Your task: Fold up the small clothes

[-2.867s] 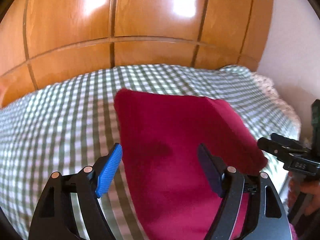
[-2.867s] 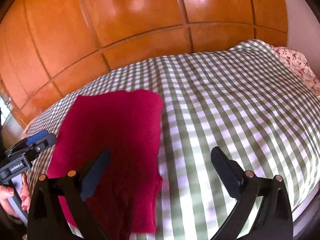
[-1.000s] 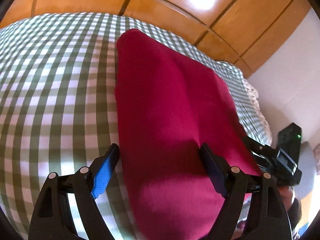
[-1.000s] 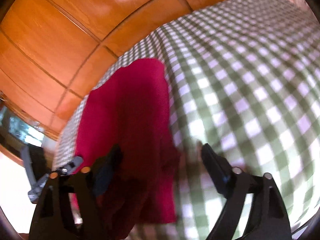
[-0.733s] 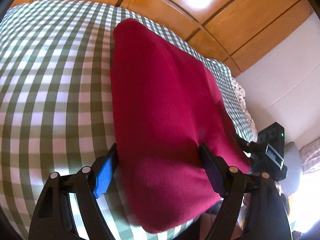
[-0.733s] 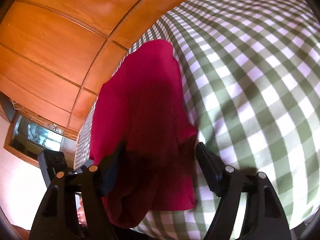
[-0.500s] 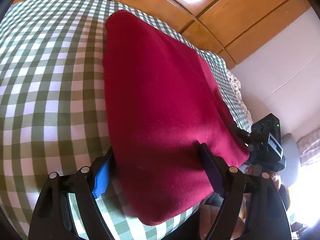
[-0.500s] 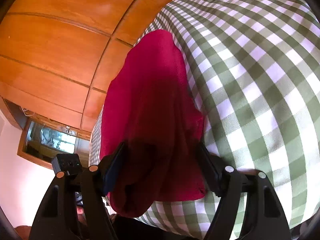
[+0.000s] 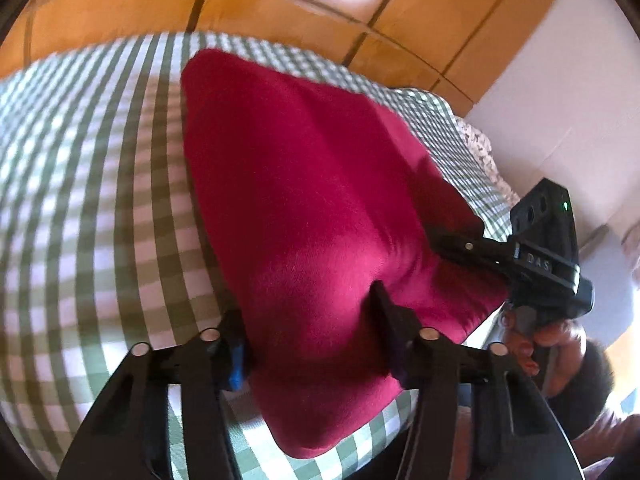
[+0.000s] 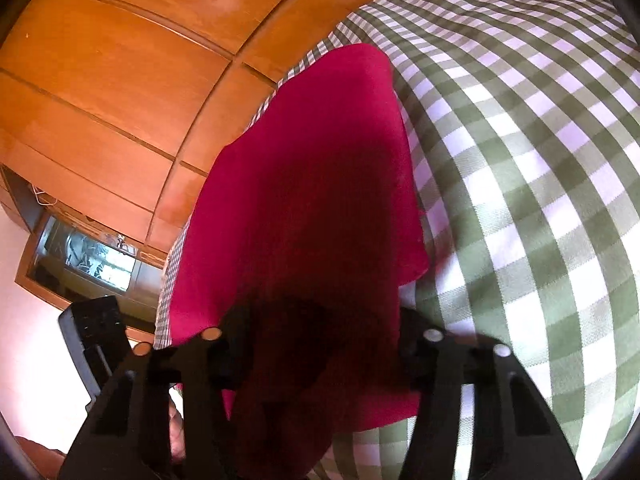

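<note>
Red cloth (image 9: 304,208) spread lengthwise on a green-checked bed (image 9: 80,200), near end draped at the bed's front edge, far end toward the wooden wardrobe (image 9: 280,4). Left gripper (image 9: 308,344) at the cloth's near left corner, jaws narrowed with fabric bunched between the fingers. Right gripper (image 10: 320,344) at the near right corner, jaws likewise drawn in around a dark fold of cloth; firm pinch on either side impossible to tell. White wall (image 9: 560,100) beyond the bed's right edge.
</note>
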The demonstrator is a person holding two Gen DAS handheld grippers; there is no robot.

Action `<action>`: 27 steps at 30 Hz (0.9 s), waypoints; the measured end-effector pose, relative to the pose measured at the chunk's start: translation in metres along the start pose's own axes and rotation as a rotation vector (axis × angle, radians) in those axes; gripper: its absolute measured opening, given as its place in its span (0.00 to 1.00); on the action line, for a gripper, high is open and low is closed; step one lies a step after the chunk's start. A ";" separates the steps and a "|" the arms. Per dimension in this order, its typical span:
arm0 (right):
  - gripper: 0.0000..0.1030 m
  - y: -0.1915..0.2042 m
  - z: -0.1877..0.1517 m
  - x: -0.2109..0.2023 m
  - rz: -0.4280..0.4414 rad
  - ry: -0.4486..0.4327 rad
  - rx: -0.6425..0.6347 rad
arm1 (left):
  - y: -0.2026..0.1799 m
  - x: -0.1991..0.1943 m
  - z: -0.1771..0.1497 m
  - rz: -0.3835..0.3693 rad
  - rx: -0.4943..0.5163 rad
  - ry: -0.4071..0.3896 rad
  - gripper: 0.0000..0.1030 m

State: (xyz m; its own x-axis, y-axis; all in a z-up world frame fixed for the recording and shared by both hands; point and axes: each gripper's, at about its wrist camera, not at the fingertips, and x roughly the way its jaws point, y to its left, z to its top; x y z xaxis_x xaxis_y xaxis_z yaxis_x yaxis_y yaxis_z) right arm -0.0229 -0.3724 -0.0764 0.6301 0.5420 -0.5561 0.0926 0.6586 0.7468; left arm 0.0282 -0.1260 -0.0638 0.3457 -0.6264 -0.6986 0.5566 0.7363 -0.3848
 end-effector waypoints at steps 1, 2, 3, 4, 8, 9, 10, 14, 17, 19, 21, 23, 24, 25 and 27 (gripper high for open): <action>0.43 0.002 -0.001 -0.002 -0.006 -0.008 -0.011 | -0.005 -0.001 0.001 0.015 0.024 -0.011 0.45; 0.42 0.004 -0.003 -0.004 -0.018 -0.016 -0.029 | -0.010 -0.004 0.002 0.032 0.053 -0.025 0.44; 0.41 0.007 -0.005 -0.006 -0.030 -0.023 -0.048 | -0.014 -0.005 0.002 0.043 0.070 -0.034 0.42; 0.41 0.010 -0.006 -0.005 -0.037 -0.027 -0.061 | -0.016 -0.006 0.003 0.053 0.086 -0.043 0.42; 0.40 0.019 -0.008 -0.004 -0.060 -0.044 -0.106 | -0.022 -0.006 0.006 0.094 0.126 -0.064 0.41; 0.40 0.019 -0.008 -0.004 -0.062 -0.046 -0.108 | -0.022 -0.007 0.005 0.097 0.128 -0.063 0.41; 0.40 0.018 -0.007 -0.002 -0.060 -0.046 -0.104 | -0.021 -0.005 0.007 0.098 0.127 -0.062 0.41; 0.40 0.011 -0.010 -0.004 -0.037 -0.051 -0.065 | -0.009 -0.003 0.004 0.067 0.070 -0.048 0.43; 0.40 0.013 -0.010 -0.004 -0.044 -0.054 -0.081 | 0.004 -0.005 0.003 0.029 0.043 -0.046 0.44; 0.40 0.015 -0.011 -0.003 -0.056 -0.063 -0.085 | 0.007 -0.005 0.001 0.029 0.034 -0.046 0.44; 0.40 0.020 -0.013 -0.004 -0.072 -0.071 -0.098 | 0.001 -0.007 -0.001 0.058 0.070 -0.058 0.43; 0.40 0.029 -0.013 -0.005 -0.090 -0.087 -0.125 | -0.011 -0.012 -0.004 0.100 0.143 -0.082 0.42; 0.39 0.031 -0.014 -0.006 -0.088 -0.098 -0.133 | -0.015 -0.012 -0.004 0.108 0.159 -0.091 0.41; 0.39 0.036 -0.015 -0.008 -0.085 -0.112 -0.146 | -0.019 -0.015 -0.003 0.116 0.174 -0.105 0.40; 0.39 0.044 -0.015 -0.008 -0.087 -0.133 -0.182 | -0.023 -0.022 -0.003 0.130 0.202 -0.141 0.39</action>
State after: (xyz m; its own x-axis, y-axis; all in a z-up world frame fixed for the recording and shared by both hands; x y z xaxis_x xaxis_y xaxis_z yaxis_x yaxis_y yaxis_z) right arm -0.0355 -0.3398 -0.0448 0.7231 0.4137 -0.5532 0.0179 0.7894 0.6136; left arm 0.0056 -0.1285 -0.0410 0.5176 -0.5699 -0.6382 0.6351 0.7557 -0.1597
